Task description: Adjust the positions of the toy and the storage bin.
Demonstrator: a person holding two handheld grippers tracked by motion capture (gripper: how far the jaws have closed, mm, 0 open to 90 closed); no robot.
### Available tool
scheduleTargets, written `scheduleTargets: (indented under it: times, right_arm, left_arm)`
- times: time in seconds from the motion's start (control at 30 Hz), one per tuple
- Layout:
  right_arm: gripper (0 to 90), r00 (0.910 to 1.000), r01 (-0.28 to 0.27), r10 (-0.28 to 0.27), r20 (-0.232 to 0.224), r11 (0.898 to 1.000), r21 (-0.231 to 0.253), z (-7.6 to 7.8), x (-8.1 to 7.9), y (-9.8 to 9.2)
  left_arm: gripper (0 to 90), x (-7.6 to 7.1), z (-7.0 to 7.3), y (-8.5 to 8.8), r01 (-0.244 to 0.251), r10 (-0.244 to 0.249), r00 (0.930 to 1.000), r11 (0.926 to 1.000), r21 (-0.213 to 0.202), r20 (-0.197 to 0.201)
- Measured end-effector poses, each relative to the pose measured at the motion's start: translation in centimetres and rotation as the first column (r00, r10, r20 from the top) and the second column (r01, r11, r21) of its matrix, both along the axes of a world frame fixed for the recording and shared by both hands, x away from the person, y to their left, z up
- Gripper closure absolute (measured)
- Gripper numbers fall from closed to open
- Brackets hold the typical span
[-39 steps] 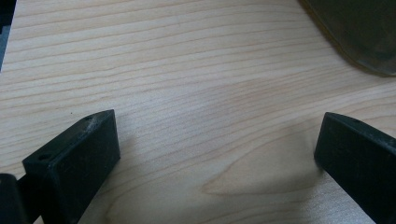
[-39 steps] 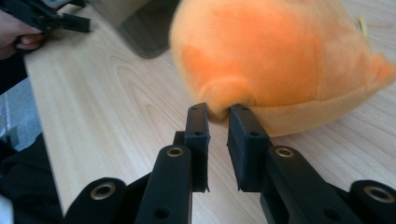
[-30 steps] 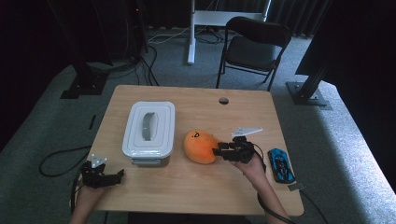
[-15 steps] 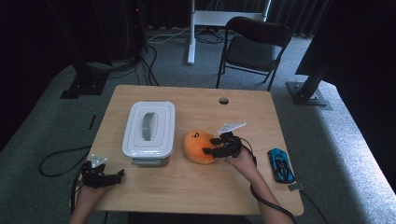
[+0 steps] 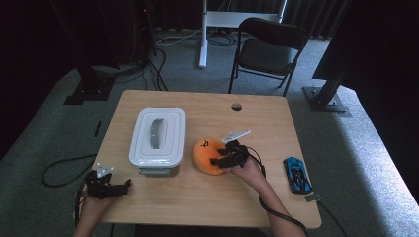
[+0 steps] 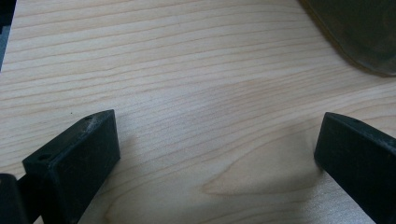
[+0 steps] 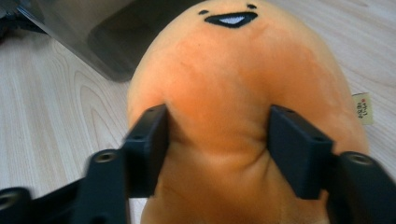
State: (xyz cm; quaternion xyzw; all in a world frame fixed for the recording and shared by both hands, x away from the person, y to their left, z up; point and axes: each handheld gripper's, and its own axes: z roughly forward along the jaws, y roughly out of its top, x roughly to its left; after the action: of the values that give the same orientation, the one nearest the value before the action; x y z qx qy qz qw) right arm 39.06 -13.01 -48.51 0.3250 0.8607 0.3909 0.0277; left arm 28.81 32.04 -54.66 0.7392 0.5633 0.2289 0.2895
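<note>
An orange plush toy [image 5: 207,154] with a small black face lies on the wooden table [image 5: 197,197], just right of a white lidded box [image 5: 158,136]. My right gripper [image 5: 222,159] comes at it from the right. In the right gripper view the jaws have just been closing with the plush [image 7: 233,70] between them. Both pads [image 7: 149,140] press into its sides and crease the fabric, so my right gripper [image 7: 217,126] is shut on it. My left gripper [image 5: 126,185] rests at the table's front left corner. Its jaws stand wide open over bare wood [image 6: 217,135].
A blue toy car [image 5: 297,174] lies near the table's right edge. A cable hole [image 5: 236,106] sits at the back. A dark folding chair [image 5: 269,49] stands behind the table. The box's corner [image 6: 359,32] lies beyond the left gripper's jaws.
My right gripper has moved left from beside the plush onto its right side and now pinches it. The left gripper has stayed in place.
</note>
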Motion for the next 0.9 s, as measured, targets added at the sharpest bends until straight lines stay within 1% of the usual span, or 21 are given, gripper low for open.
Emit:
scheduleTargets:
  times: [0.07, 0.1, 0.23, 0.3, 0.4, 0.43, 0.47, 0.53, 0.6, 0.73, 0.83, 0.9]
  right_arm:
    - [50.6, 0.9999, -0.006, 0.006, -0.014, 1.000, 0.010, -0.1, 0.1, 0.1]
    - [52.9, 0.9999, -0.006, 0.006, -0.013, 1.000, 0.010, -0.1, 0.1, 0.1]
    - [67.5, 1.0000, 0.007, -0.007, -0.003, 1.000, 0.006, 0.2, -0.1, 0.0]
    - [72.6, 0.9999, 0.005, -0.005, -0.011, 1.000, 0.007, 0.3, -0.2, 0.1]
    - [78.1, 0.9998, 0.017, -0.017, 0.004, 1.000, 0.005, 0.7, -0.4, 0.1]
    - [79.6, 0.9993, 0.032, -0.032, 0.021, 0.999, 0.005, 1.0, -0.5, -0.1]
    - [80.6, 0.9987, 0.044, -0.045, 0.026, 0.999, 0.013, 1.3, -0.6, -0.2]
    - [81.4, 0.9972, 0.058, -0.058, 0.046, 0.998, 0.002, 1.9, -0.8, -0.5]
    - [81.6, 0.9967, 0.063, -0.063, 0.051, 0.998, 0.001, 2.3, -0.7, -0.8]
    - [81.7, 0.9944, 0.090, -0.092, 0.053, 0.996, 0.028, 3.1, -0.6, -1.9]
    - [81.6, 0.9902, 0.122, -0.124, 0.065, 0.992, 0.033, 3.7, -0.5, -2.9]
    - [81.7, 0.9855, 0.151, -0.154, 0.071, 0.988, 0.038, 4.2, -0.3, -3.8]
  left_arm:
    - [0.5, 0.0, 0.0, 0.0, 0.000, 0.000, 1.0000, 1.0000, 0.000, 0.000]
    - [0.5, 0.0, 0.0, 0.0, 0.000, 0.000, 1.0000, 1.0000, 0.000, 0.000]
    - [0.5, 0.0, 0.0, 0.0, 0.000, 0.000, 1.0000, 1.0000, 0.000, 0.000]
    - [0.5, 0.0, 0.0, 0.0, 0.000, 0.000, 1.0000, 1.0000, 0.000, 0.000]
    - [0.5, 0.0, 0.0, 0.0, 0.000, 0.000, 1.0000, 1.0000, 0.000, 0.000]
    - [0.5, 0.0, 0.0, 0.0, 0.000, 0.000, 1.0000, 1.0000, 0.000, 0.000]
    - [0.5, 0.0, 0.0, 0.0, 0.000, 0.000, 1.0000, 1.0000, 0.000, 0.000]
    - [0.5, 0.0, 0.0, 0.0, 0.000, 0.000, 1.0000, 1.0000, 0.000, 0.000]
    - [0.5, 0.0, 0.0, 0.0, 0.000, 0.000, 1.0000, 1.0000, 0.000, 0.000]
    - [0.5, 0.0, 0.0, 0.0, 0.000, 0.000, 1.0000, 1.0000, 0.000, 0.000]
    - [0.5, 0.0, 0.0, 0.0, 0.000, 0.000, 1.0000, 1.0000, 0.000, 0.000]
    - [0.5, 0.0, 0.0, 0.0, 0.000, 0.000, 1.0000, 1.0000, 0.000, 0.000]
